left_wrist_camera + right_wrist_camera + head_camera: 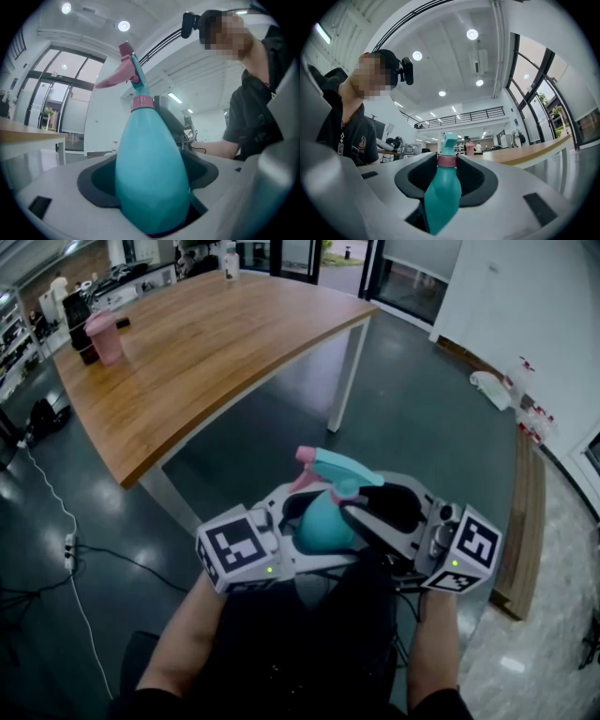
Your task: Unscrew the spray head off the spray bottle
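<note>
White left gripper (150,185) has its jaws clamped on the belly of the teal spray bottle (323,521). The body fills the dark recess between the pads, low end down in the gap. Right gripper (447,164) comes in from the other side, jaws part-way apart. Their dark pads sit tight against both sides of the pink collar (446,161) at the bottle neck. Both grippers are on the same bottle and close together, with the marker cubes (234,549) at their outer ends.

The bottle is in mid-air in front of the person's torso, over the floor and not on any surface. The teal spray head (345,472) is on the neck above the collar, pointing away from the person. The pink trigger (112,77) hangs off its front. Bare forearms (183,643) run back from both grippers, dark shirt between them.

Further out, a dark glossy floor (403,418) lies below. A long wooden table (206,343) with white legs stands well apart, ahead and to the left. On its far left end are a pink tumbler (105,337) and a dark container (80,324) just beside it. A white cable (56,502) runs across the floor at the left to a power strip (68,545). At the right, a low wooden bench (520,521) runs along the wall.
</note>
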Available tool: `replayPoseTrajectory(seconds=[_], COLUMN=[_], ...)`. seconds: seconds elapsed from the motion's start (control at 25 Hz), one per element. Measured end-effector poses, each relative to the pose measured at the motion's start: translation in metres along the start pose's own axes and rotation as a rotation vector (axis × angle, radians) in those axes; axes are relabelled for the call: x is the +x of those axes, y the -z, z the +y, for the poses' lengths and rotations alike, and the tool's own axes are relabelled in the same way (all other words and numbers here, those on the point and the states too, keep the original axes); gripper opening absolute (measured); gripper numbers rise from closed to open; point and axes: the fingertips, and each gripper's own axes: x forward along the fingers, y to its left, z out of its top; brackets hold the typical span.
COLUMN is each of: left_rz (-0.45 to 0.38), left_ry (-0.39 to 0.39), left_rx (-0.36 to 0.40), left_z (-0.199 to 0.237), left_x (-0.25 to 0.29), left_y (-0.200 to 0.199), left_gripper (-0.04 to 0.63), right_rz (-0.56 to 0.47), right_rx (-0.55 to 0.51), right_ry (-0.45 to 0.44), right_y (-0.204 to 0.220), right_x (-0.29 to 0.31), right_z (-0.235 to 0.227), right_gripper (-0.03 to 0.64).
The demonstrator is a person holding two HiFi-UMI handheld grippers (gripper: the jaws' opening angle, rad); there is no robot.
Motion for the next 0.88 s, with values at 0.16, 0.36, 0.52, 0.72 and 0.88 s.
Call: replayPoseTrajectory(seconds=[0.16, 0.36, 0.52, 0.72, 0.88], left_rz=[-0.004, -0.01, 0.032, 0.079, 0.112], left_ry=[-0.017, -0.135, -0.332, -0.477, -0.551], left_rx=[0.001, -0.015, -0.023, -0.019, -0.008], left_z=[0.002, 0.018, 0.044, 0.065, 0.071], left_x=[0.001, 0.001, -0.003, -0.009, -0.012], left_y=[0.003, 0.002, 0.008, 0.017, 0.024], left_gripper=[0.41, 0.41, 0.41, 0.41, 0.41], right_rz=[-0.014, -0.004, 0.004, 0.048, 0.063], right_rx=[0.004, 0.0, -0.017, -0.017, -0.006], right_ry=[0.011, 0.077, 0.247, 0.376, 0.474], right_y=[0.003, 0.004, 0.004, 0.011, 0.016], right_x=[-0.001, 0.0, -0.003, 0.009, 0.016], right_z=[0.0, -0.004, -0.021, -0.03, -0.037], right_gripper=[0.142, 0.198, 0.198, 0.198, 0.198])
